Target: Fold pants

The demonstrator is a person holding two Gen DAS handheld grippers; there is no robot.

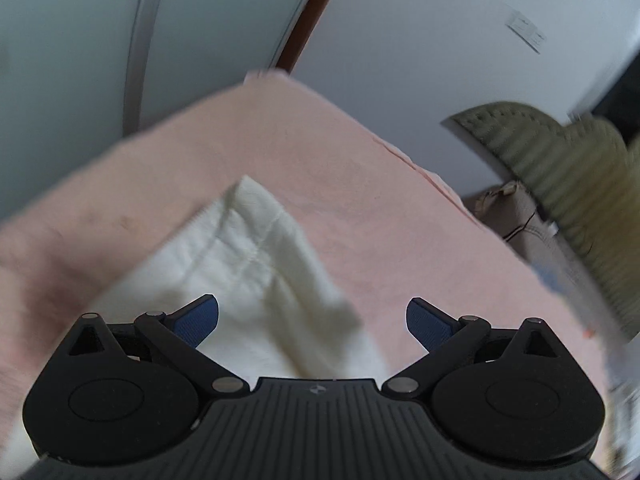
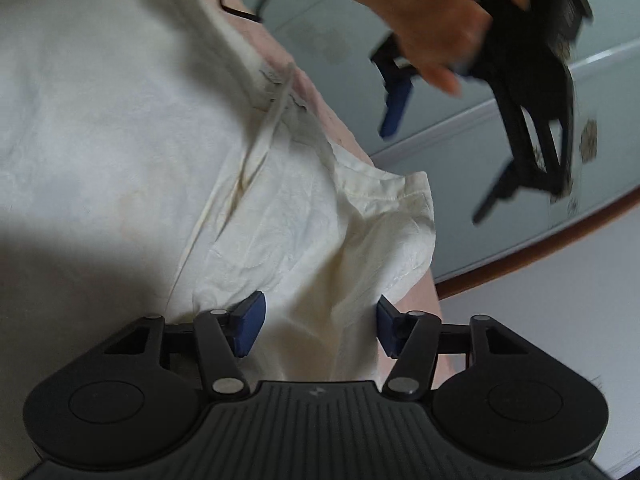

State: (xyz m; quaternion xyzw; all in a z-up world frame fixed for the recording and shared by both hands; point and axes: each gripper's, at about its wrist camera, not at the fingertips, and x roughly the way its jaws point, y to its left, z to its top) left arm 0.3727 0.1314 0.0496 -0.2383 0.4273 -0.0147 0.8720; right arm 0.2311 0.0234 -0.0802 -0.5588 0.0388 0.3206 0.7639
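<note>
Cream-white pants (image 2: 120,120) lie on a pink cloth (image 1: 340,168). In the left wrist view one end of the pants (image 1: 256,256) reaches up between my fingers. My left gripper (image 1: 312,322) is open above it and holds nothing; it also shows in the right wrist view (image 2: 436,152), held up in a hand, jaws apart. My right gripper (image 2: 318,326) is open, close over a crumpled hem corner of the pants (image 2: 384,208), with fabric between its blue pads (image 2: 250,324) but no grip on it.
A ribbed olive cushion (image 1: 560,168) and a beige bag (image 1: 516,216) sit at the right past the pink cloth's edge. Pale tiled floor (image 2: 460,128) and a brown skirting strip (image 2: 540,248) lie beyond the cloth.
</note>
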